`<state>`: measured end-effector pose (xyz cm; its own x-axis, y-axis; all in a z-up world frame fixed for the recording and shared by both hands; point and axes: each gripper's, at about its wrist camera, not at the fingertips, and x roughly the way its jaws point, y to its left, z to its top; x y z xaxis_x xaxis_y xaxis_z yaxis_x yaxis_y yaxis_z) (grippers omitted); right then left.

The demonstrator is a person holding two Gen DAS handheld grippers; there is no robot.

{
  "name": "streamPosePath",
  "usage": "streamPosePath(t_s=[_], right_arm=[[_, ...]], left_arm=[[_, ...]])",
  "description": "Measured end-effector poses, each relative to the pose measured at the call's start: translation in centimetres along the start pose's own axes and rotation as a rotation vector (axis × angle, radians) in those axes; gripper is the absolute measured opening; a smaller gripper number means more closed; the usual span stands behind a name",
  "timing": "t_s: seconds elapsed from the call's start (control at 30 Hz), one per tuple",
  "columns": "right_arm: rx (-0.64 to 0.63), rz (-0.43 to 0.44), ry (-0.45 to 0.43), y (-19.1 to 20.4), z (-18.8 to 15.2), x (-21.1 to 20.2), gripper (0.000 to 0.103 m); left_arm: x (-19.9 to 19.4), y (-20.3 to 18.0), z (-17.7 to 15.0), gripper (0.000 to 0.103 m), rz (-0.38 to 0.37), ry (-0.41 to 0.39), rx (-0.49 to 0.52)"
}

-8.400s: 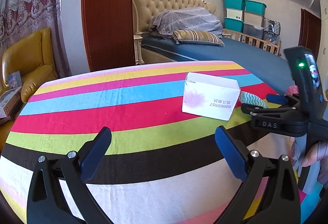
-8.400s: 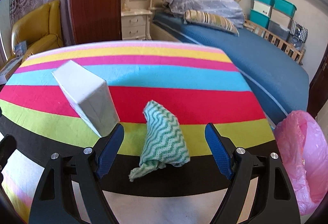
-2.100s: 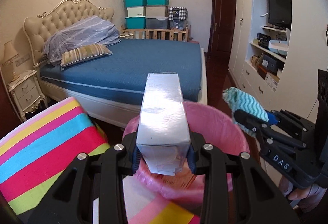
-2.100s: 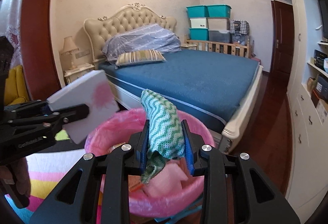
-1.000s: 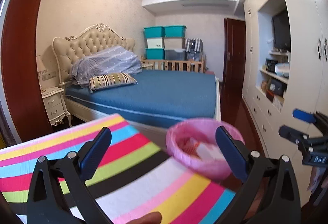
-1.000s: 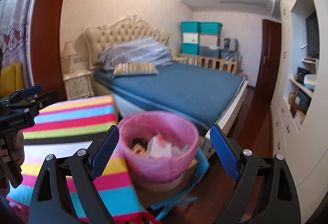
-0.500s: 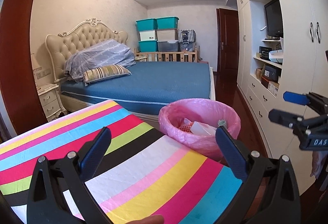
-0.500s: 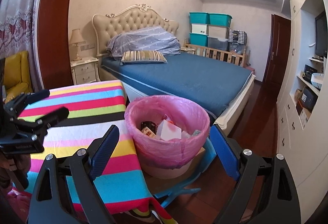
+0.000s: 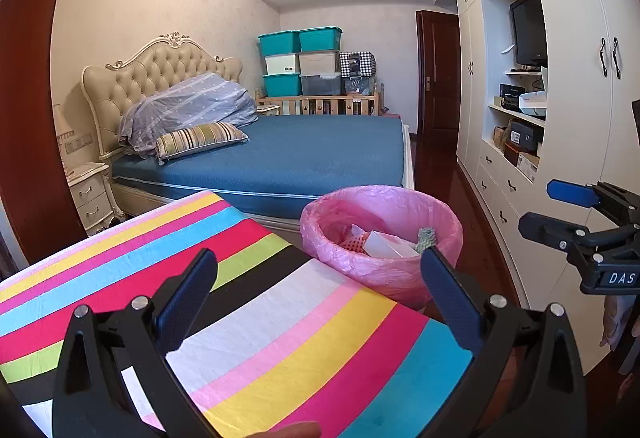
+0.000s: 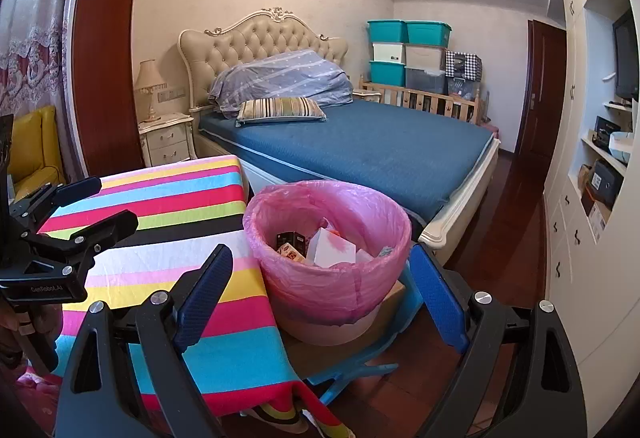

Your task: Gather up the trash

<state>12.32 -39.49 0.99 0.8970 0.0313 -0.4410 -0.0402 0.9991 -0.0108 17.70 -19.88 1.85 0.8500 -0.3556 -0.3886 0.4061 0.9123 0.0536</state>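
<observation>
A bin lined with a pink bag [image 9: 404, 274] [image 10: 332, 282] stands off the table's corner. Inside lie the white box [image 9: 386, 245] [image 10: 334, 248], the green zigzag cloth [image 9: 425, 236] and other scraps. My left gripper [image 9: 318, 296] is open and empty over the striped tablecloth [image 9: 256, 322], short of the bin. It also shows in the right wrist view [image 10: 106, 203]. My right gripper [image 10: 322, 290] is open and empty, low in front of the bin. It also shows in the left wrist view [image 9: 552, 207].
The striped table [image 10: 172, 238] sits left of the bin. A blue bed [image 10: 360, 149] lies behind it. White cabinets [image 9: 580, 141] line the right wall over a dark wood floor [image 10: 508, 238]. A nightstand [image 10: 168, 141] and yellow armchair [image 10: 30, 149] stand at the left.
Both grippers carried the box and the cloth from the table to the bin and let them go. Both have since drawn back a little, open and empty.
</observation>
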Motion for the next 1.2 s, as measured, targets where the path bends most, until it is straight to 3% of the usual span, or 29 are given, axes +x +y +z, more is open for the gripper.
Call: streamPosePath(t_s=[1.2], right_arm=[[0.004, 0.004, 0.011, 0.31, -0.79, 0.52, 0.085]], left_arm=[[0.62, -0.34, -0.79, 0.098, -0.008, 0.015, 0.003]])
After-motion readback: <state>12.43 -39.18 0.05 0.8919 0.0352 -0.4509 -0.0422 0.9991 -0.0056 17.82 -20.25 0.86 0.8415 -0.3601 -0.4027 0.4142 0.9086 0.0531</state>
